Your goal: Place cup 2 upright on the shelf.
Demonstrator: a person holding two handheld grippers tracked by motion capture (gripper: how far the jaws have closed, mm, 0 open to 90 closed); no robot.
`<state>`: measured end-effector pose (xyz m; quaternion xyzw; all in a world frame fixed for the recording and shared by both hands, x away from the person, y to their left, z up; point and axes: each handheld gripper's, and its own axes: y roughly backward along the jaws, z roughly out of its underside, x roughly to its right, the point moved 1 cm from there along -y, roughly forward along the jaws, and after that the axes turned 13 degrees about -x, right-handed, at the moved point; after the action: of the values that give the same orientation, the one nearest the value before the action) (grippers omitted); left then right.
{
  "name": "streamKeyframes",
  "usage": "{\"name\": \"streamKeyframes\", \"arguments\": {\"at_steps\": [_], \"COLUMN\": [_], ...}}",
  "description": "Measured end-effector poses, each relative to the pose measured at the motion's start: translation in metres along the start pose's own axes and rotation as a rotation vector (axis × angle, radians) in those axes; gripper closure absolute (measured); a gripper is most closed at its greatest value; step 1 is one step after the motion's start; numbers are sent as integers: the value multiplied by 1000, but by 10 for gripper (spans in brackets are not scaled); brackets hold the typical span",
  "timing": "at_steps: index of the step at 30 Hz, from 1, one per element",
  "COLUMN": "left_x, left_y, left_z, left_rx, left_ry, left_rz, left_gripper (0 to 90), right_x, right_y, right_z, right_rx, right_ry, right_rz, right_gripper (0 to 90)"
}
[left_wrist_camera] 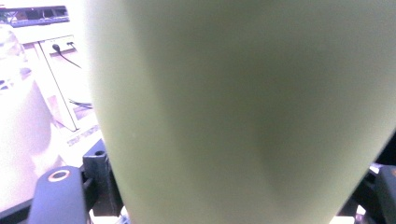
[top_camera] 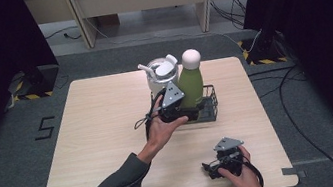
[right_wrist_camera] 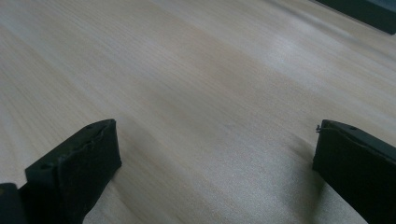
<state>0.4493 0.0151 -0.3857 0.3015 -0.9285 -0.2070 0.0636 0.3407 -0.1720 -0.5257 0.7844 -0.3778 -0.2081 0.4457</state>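
Observation:
A green bottle [top_camera: 191, 85] with a pale cap stands in a black wire basket [top_camera: 211, 102] at the table's middle back. My left gripper [top_camera: 187, 114] reaches around the bottle's lower body from the left. In the left gripper view the bottle [left_wrist_camera: 233, 112] stands very close between the two jaws, which flank it at the bottom corners with a thin gap on each side, so my left gripper [left_wrist_camera: 219, 200] is open around it. My right gripper [top_camera: 210, 168] sits low over the table near the front edge, open and holding nothing [right_wrist_camera: 215, 158].
A white lidded jug [top_camera: 161, 73] stands just left of the bottle, touching the basket's back corner; it shows blurred in the left gripper view [left_wrist_camera: 18, 130]. The wooden table [top_camera: 100, 134] has bare room on its left half. Cables and furniture legs lie on the floor behind.

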Motion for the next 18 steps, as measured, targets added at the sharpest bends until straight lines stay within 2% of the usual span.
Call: {"name": "streamKeyframes", "arguments": {"at_steps": [8, 18], "left_x": [1, 10], "left_y": [-15, -30], "left_z": [-11, -9], "left_rx": [7, -7], "left_ry": [6, 30], "left_rz": [-15, -12], "left_gripper": [204, 204], "right_x": [0, 0], "right_y": [0, 0], "right_z": [0, 0], "right_rx": [-1, 1], "right_ry": [-2, 3], "right_rz": [-2, 0], "right_gripper": [9, 9]}}
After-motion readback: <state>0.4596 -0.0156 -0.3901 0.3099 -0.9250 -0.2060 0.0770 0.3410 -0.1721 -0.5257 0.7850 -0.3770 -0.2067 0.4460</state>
